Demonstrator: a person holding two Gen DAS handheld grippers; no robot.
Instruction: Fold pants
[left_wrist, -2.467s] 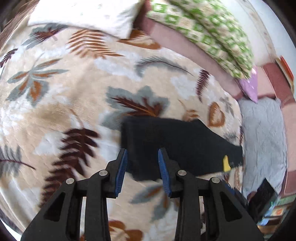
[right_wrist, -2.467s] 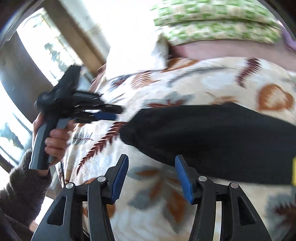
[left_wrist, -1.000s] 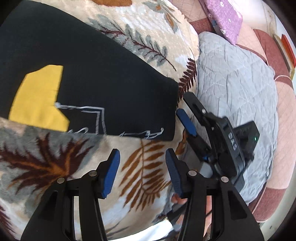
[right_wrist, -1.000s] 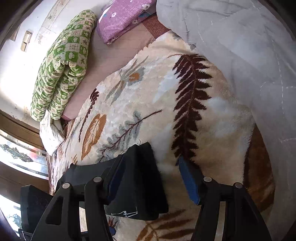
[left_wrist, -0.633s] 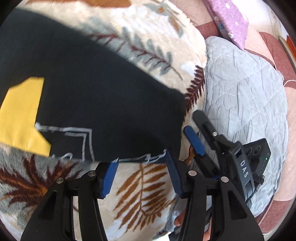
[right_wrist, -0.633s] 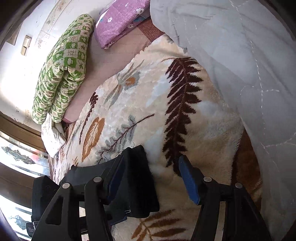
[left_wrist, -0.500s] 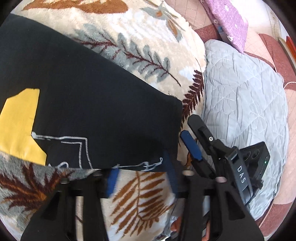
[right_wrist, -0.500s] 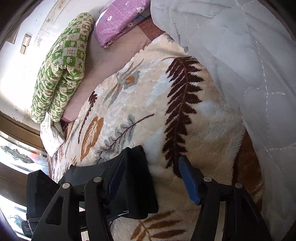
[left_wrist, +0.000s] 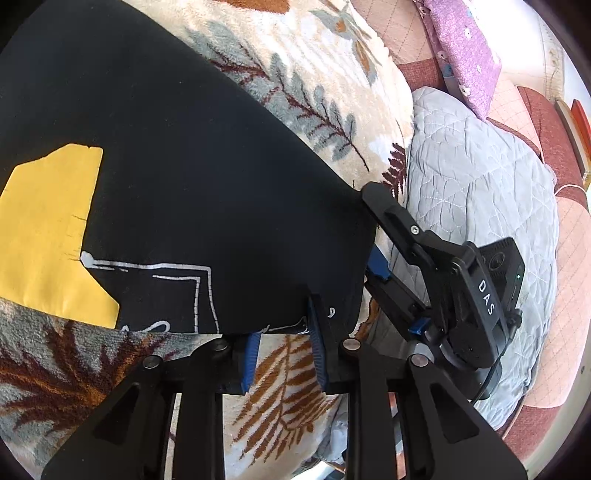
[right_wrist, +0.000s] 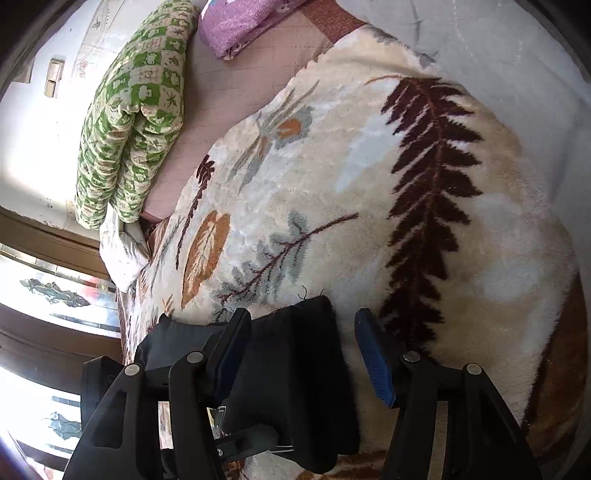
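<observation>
Ideally the left gripper (left_wrist: 282, 334), its jaws closing over the pants (left_wrist: 192, 192) hem, bites both layers before the half-open, closing right gripper (right_wrist: 301, 354) pinches its corner.

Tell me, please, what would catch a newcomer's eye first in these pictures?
The black pants with a yellow patch spread over a leaf-patterned blanket. The left gripper is closing on their near hem, while the right gripper closes around the corner beside it. A green checked quilt lies rolled at the far edge.
</observation>
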